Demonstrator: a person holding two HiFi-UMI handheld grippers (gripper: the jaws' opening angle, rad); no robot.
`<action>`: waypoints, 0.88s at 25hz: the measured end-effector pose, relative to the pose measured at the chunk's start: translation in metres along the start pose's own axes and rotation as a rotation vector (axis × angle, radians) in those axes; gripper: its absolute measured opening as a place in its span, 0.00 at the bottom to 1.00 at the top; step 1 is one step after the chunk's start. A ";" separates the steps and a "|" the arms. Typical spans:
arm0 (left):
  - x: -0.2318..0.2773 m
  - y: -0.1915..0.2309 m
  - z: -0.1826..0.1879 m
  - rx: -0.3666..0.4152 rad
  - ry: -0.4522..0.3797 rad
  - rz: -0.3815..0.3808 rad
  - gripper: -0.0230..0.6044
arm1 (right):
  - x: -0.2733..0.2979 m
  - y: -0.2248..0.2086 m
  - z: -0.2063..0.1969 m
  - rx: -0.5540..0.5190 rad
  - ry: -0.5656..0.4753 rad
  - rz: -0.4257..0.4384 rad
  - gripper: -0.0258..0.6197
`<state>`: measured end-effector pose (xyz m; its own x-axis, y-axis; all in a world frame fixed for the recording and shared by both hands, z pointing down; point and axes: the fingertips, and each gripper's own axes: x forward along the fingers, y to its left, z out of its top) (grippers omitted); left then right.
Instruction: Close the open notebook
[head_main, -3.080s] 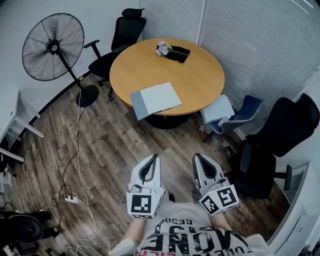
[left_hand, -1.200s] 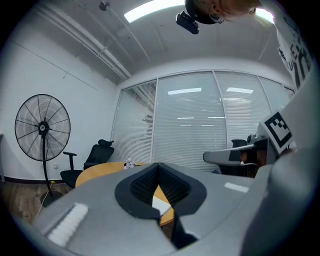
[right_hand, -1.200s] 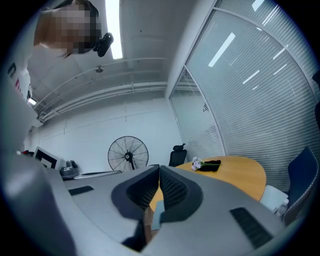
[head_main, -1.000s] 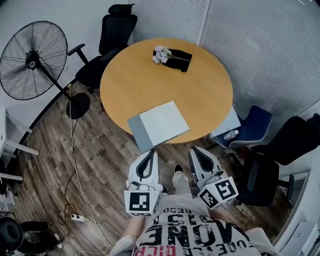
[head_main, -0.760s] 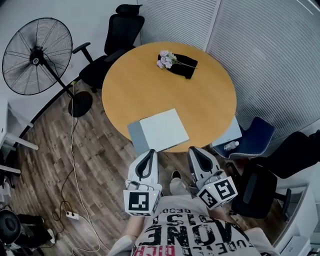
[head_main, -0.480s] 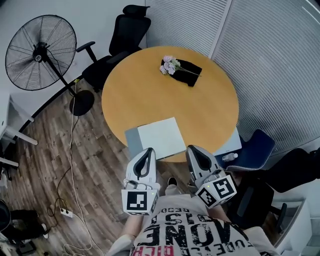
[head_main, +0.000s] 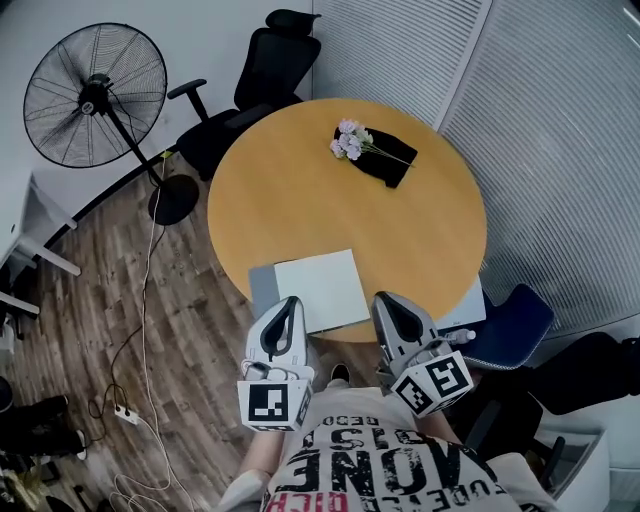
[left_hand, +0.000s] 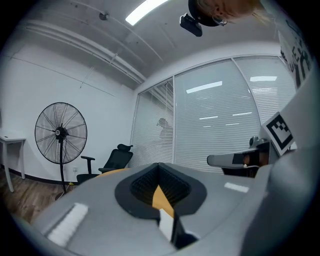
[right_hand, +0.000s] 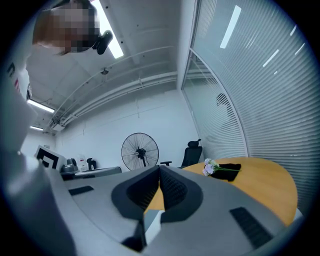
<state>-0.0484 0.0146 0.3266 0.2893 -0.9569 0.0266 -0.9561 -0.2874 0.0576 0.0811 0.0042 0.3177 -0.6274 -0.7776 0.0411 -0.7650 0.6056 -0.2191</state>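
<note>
Your left gripper (head_main: 290, 303) has its tongs pressed together with nothing between them; its own view shows the two dark pads meeting at the tip (left_hand: 159, 166). Your right gripper (head_main: 384, 299) is the same: its tongs are drawn together and empty (right_hand: 160, 168). You hold both level, side by side and a little apart, pointing toward the round table (head_main: 300, 190) with its tan wooden top. The open notebook (head_main: 318, 288), with a grey cover and a white page, lies flat at the table's near edge, the grey cover showing as a strip along the left of the white page. From above, your left gripper's tip overlaps the notebook's near left corner, and your right gripper sits just off its near right corner; whether either one touches it cannot be told. Through the gap behind each pair of pads you see a slice of tan tabletop and a pale piece of page. On the far side of the table a small bunch of pale purple flowers (head_main: 349, 141) rests on a black cloth (head_main: 386, 166). A black pedestal fan (head_main: 95, 95) and a black office chair (head_main: 268, 72) stand beyond the table on the wooden floor.
</note>
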 end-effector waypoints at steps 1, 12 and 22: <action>0.001 0.001 -0.001 0.000 0.001 0.010 0.06 | 0.000 -0.003 0.000 0.001 0.002 0.004 0.06; 0.009 0.007 -0.011 -0.020 0.006 0.095 0.06 | 0.004 -0.031 -0.009 0.018 0.034 0.032 0.06; 0.019 0.032 -0.025 -0.029 0.041 0.112 0.06 | 0.027 -0.034 -0.018 0.031 0.052 0.027 0.06</action>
<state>-0.0724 -0.0113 0.3538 0.1833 -0.9802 0.0749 -0.9808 -0.1772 0.0812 0.0877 -0.0341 0.3442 -0.6554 -0.7504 0.0852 -0.7430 0.6204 -0.2512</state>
